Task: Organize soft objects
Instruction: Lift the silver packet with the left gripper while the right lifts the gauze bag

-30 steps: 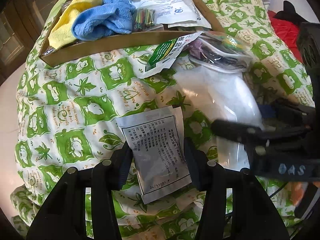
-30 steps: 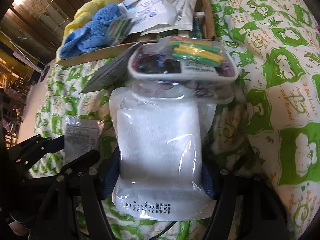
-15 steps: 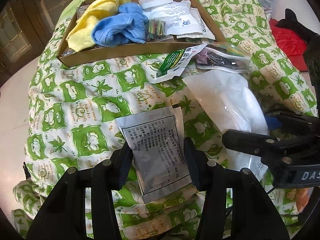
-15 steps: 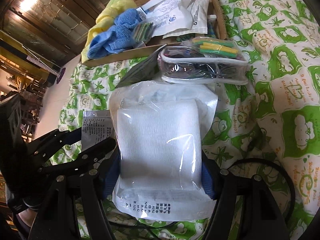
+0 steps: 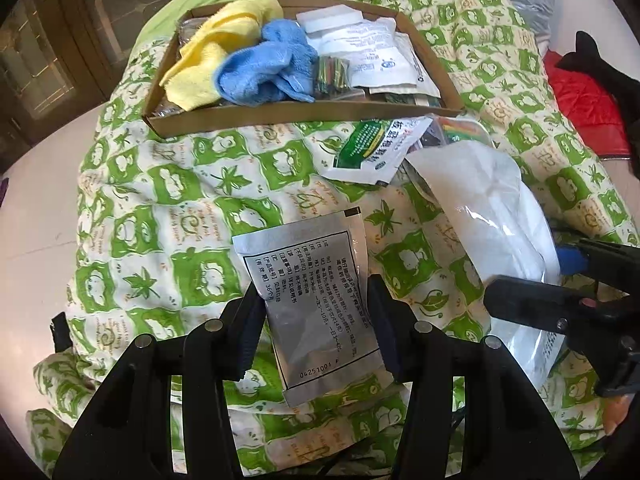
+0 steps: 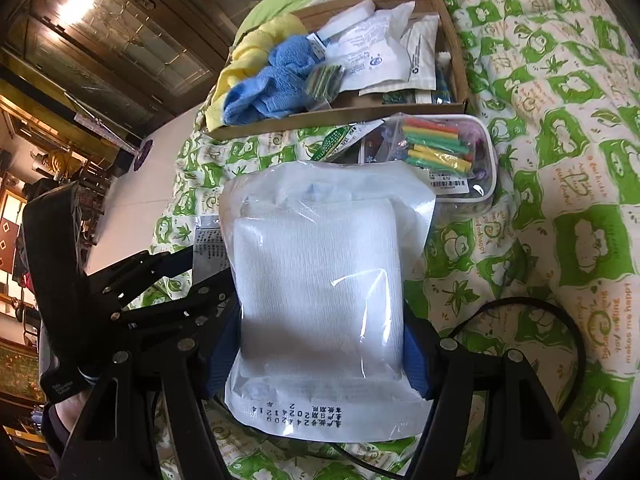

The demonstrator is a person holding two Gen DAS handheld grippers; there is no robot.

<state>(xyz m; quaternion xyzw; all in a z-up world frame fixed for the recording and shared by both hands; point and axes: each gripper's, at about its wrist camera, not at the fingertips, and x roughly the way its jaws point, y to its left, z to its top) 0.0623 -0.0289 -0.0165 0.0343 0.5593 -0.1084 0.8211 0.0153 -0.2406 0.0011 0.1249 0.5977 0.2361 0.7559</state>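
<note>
My left gripper point(image 5: 316, 320) is shut on a silver foil sachet point(image 5: 308, 292) with black print, held above the green-patterned quilt point(image 5: 160, 200). My right gripper point(image 6: 324, 328) is shut on a clear bag of white gauze point(image 6: 320, 280), which also shows in the left wrist view point(image 5: 496, 216). A cardboard tray point(image 5: 280, 114) at the back holds a yellow cloth point(image 5: 216, 48), a blue cloth point(image 5: 264, 68) and white packets point(image 5: 372, 56). In the right wrist view the tray point(image 6: 340, 114) lies beyond the gauze bag.
A green-and-white sachet point(image 5: 376, 148) and a clear zip pouch of coloured sticks point(image 6: 440, 148) lie on the quilt in front of the tray. A red cloth point(image 5: 584, 108) lies at the right. A black cable point(image 6: 520, 308) loops on the quilt.
Both grippers have drawn back and up from the tray with their packets still held. The tray and the loose pouches look farther away.
</note>
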